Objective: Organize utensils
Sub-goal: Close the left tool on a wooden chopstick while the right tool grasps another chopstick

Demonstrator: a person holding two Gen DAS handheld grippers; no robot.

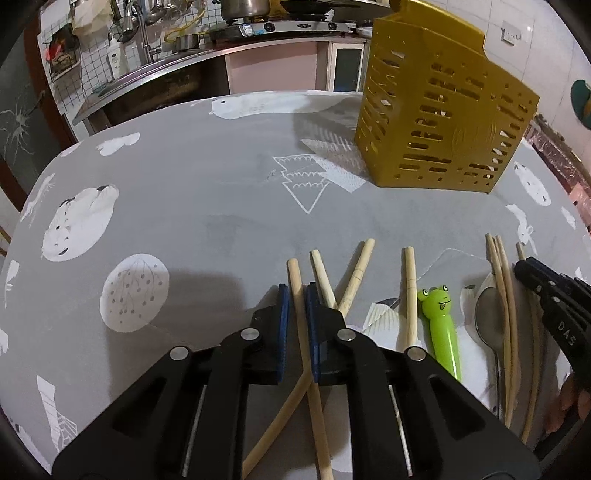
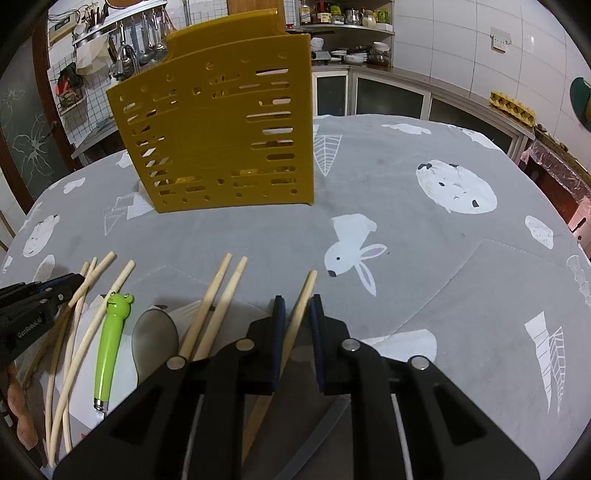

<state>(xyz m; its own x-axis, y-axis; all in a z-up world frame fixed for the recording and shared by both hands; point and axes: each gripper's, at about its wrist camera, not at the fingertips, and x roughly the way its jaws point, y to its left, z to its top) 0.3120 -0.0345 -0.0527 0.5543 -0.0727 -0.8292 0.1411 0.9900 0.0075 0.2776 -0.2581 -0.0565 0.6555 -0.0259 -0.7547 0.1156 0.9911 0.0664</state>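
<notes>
A yellow slotted utensil holder [image 1: 439, 114] stands upright on the grey tablecloth; it also shows in the right wrist view [image 2: 221, 125]. Several wooden chopsticks [image 1: 408, 291] lie on the cloth near both grippers, with a frog-handled green utensil [image 1: 441, 325] and a metal spoon [image 1: 489, 317] among them. My left gripper [image 1: 295, 295] has its blue pads on both sides of one chopstick [image 1: 295, 284], a narrow gap showing. My right gripper [image 2: 297, 306] straddles another chopstick [image 2: 301, 306], slightly apart from it. The frog utensil [image 2: 110, 332] and spoon [image 2: 155, 339] lie left of it.
The round table [image 1: 184, 184] carries a grey cloth with white animal prints. Behind it run a kitchen counter with sink and stove [image 1: 258, 26] and cabinets [image 2: 388, 96]. The right gripper's black body [image 1: 554, 299] shows at the left view's right edge.
</notes>
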